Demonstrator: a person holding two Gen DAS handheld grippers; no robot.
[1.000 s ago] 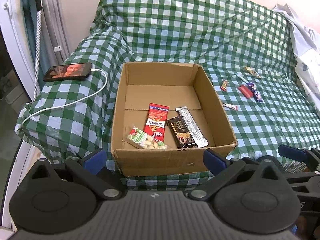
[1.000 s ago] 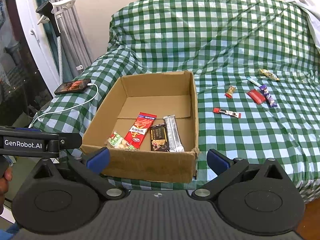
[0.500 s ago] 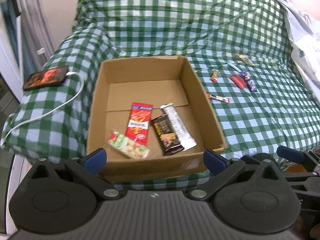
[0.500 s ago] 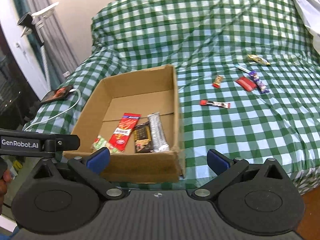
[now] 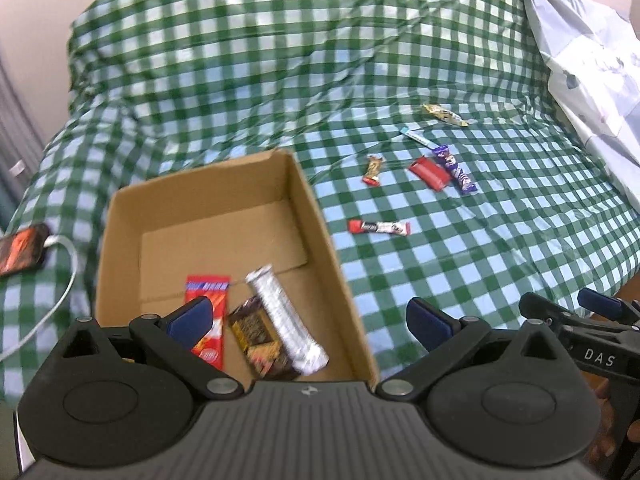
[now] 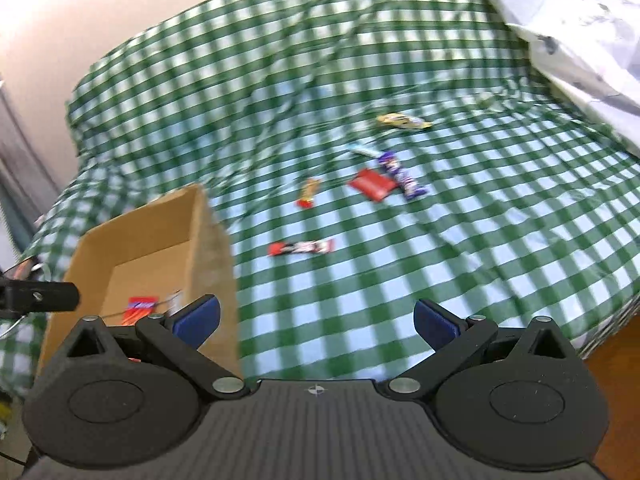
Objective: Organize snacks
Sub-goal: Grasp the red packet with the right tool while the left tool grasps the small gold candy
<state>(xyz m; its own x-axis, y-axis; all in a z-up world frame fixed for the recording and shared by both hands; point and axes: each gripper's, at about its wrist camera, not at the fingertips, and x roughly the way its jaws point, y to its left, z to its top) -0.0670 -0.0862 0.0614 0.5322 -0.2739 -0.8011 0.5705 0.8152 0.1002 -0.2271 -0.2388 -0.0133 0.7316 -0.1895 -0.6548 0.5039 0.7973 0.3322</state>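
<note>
Left gripper (image 5: 308,320) jaws spread wide and empty above the cardboard box (image 5: 320,224); right gripper (image 6: 316,320) likewise, red-and-white bar (image 6: 301,247) lying ahead between its jaws

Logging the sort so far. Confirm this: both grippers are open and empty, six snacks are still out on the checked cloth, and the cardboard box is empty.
The box part is wrong. The left wrist view shows the cardboard box holding snacks: a red packet, a dark bar and a silver bar. The rest holds: left gripper and right gripper open and empty, six snacks on the checked cloth.
</note>
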